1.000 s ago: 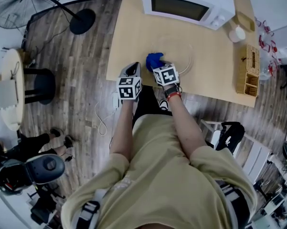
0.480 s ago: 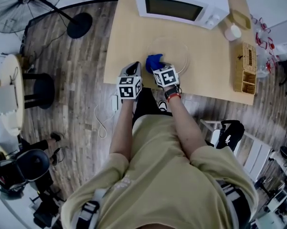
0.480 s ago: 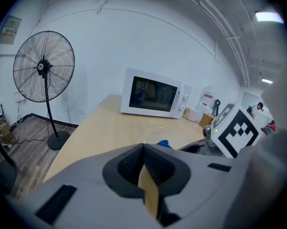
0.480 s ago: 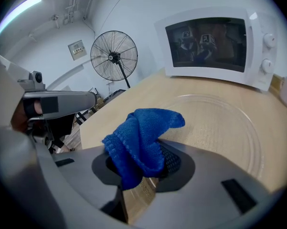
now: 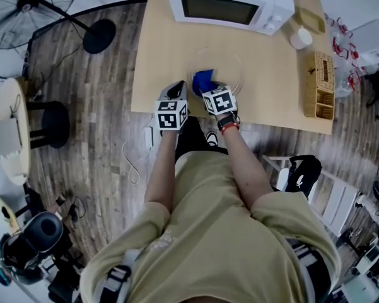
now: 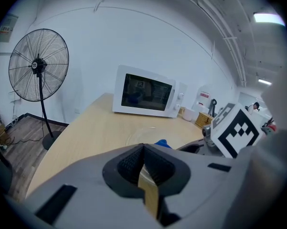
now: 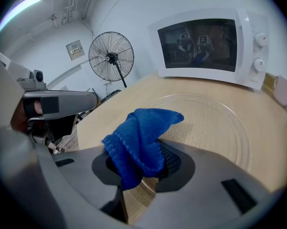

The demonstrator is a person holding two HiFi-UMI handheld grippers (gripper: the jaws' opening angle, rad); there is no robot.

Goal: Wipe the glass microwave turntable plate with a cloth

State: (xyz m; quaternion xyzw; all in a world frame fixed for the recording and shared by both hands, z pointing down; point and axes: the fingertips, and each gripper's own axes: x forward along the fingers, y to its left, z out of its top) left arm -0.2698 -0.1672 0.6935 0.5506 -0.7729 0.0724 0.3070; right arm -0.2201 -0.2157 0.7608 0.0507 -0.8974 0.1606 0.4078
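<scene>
My right fingers [image 7: 174, 162] clench the cloth [image 7: 143, 137] at the plate's [image 7: 215, 123] six o'clock rim, wiping seemingly barely begun; left fingers [image 6: 126, 166] clenched empty.

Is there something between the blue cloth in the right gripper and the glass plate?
Nothing visible does. The right gripper has its jaws shut on the cloth, already over the near part of the plate, whose surface is bare.

Bright, even ceiling light; soft shadows; fisheye warping (dark vignetted corners).
</scene>
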